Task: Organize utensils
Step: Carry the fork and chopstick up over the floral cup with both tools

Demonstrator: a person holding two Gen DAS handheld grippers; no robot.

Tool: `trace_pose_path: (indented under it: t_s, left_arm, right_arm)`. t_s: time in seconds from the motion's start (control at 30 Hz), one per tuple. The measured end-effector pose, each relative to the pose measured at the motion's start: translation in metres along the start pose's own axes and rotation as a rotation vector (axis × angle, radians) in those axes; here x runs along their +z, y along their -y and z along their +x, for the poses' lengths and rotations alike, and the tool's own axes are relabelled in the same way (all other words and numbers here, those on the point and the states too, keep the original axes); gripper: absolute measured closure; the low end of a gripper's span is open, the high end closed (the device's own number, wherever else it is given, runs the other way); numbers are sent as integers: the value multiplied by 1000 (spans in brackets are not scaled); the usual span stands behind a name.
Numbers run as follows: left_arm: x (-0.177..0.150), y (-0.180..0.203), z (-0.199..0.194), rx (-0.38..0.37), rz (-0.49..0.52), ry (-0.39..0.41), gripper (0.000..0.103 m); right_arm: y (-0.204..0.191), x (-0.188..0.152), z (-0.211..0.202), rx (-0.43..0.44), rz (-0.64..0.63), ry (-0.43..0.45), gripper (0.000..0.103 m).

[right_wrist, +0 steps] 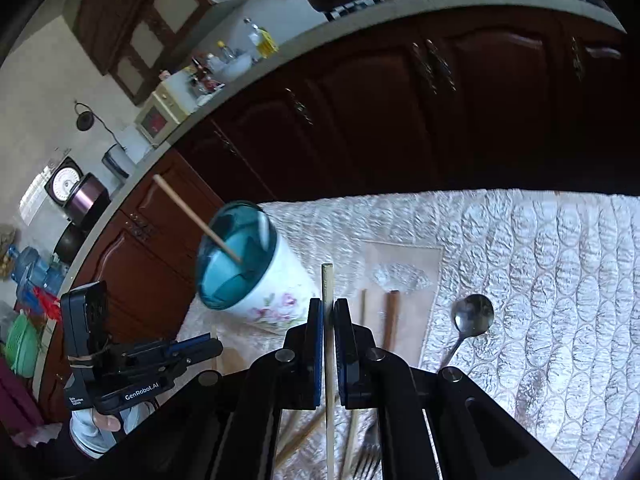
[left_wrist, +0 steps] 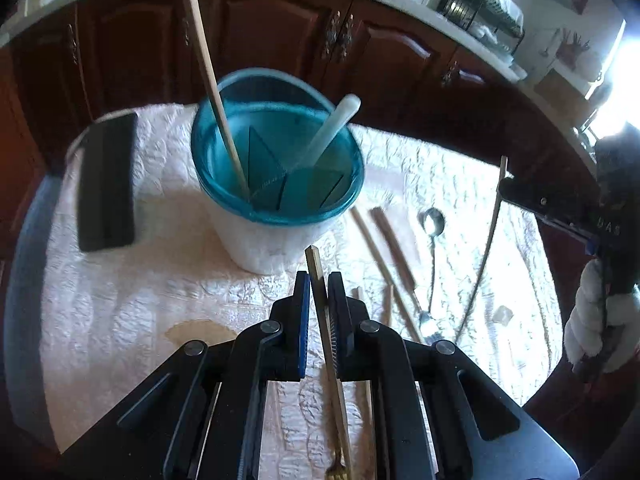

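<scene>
A white floral utensil holder with a teal divided insert (left_wrist: 276, 164) stands on the table; it also shows in the right wrist view (right_wrist: 244, 264). It holds a wooden chopstick (left_wrist: 212, 92) and a white handle (left_wrist: 332, 128). My left gripper (left_wrist: 319, 280) is shut on a gold fork (left_wrist: 326, 332), handle end forward, just short of the holder. My right gripper (right_wrist: 328, 308) is shut on a wooden chopstick (right_wrist: 328, 320) and is held above the table right of the holder; it shows at the right edge of the left wrist view (left_wrist: 505, 184).
Loose chopsticks (left_wrist: 384, 240), a brown-handled utensil (right_wrist: 392, 316), a metal spoon (right_wrist: 470, 320) and a fork (left_wrist: 428, 324) lie on the white quilted cloth (right_wrist: 540, 264). A black flat object (left_wrist: 106, 182) lies left of the holder. Dark wooden cabinets (right_wrist: 380, 120) stand behind the table.
</scene>
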State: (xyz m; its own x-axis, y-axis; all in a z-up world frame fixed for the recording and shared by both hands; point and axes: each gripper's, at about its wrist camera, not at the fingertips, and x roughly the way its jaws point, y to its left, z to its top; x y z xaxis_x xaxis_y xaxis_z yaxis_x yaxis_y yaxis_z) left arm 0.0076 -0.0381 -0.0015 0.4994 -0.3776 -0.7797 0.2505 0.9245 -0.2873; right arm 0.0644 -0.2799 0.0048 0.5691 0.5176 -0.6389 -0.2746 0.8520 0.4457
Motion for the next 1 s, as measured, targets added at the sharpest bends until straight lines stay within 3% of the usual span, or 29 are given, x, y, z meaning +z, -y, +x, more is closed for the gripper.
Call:
trace_pose_path:
  t_s: [1.0]
  left_arm:
    - [13,5,-121,15,25,234,98]
  right_arm:
    - [-94,15,-71,66,-147,142,98]
